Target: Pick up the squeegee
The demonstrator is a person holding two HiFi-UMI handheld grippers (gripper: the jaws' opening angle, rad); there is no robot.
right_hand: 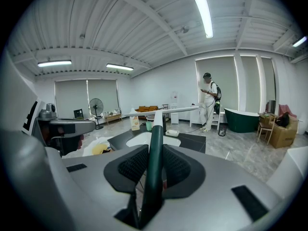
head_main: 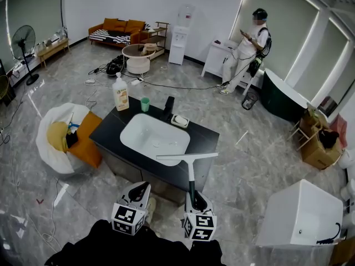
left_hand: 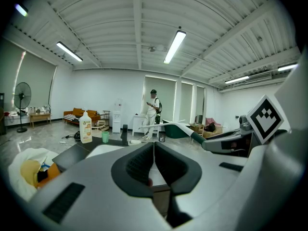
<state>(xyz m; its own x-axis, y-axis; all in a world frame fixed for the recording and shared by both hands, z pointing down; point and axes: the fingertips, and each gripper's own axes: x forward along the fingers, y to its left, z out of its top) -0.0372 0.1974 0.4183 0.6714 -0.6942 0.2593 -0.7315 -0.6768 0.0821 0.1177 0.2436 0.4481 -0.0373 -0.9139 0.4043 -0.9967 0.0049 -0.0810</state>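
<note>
The squeegee (head_main: 187, 157) has a white blade and a handle that turns dark green toward its end. It hangs over the front edge of the black counter (head_main: 108, 132). My right gripper (head_main: 193, 197) is shut on the green handle (right_hand: 154, 158), with the blade (right_hand: 166, 111) pointing away from me. My left gripper (head_main: 142, 189) hovers beside it to the left, its pads (left_hand: 144, 163) pressed together on nothing. From the left gripper view, the squeegee (left_hand: 185, 128) and the right gripper (left_hand: 231, 141) show on the right.
The counter holds a white sink (head_main: 138, 143), a soap bottle (head_main: 120, 92), a green cup (head_main: 145, 104), a black faucet (head_main: 168, 106) and a soap dish (head_main: 179, 120). A white bag (head_main: 52, 148) lies left; a white box (head_main: 299, 212) stands right. A person (head_main: 247, 49) stands far back.
</note>
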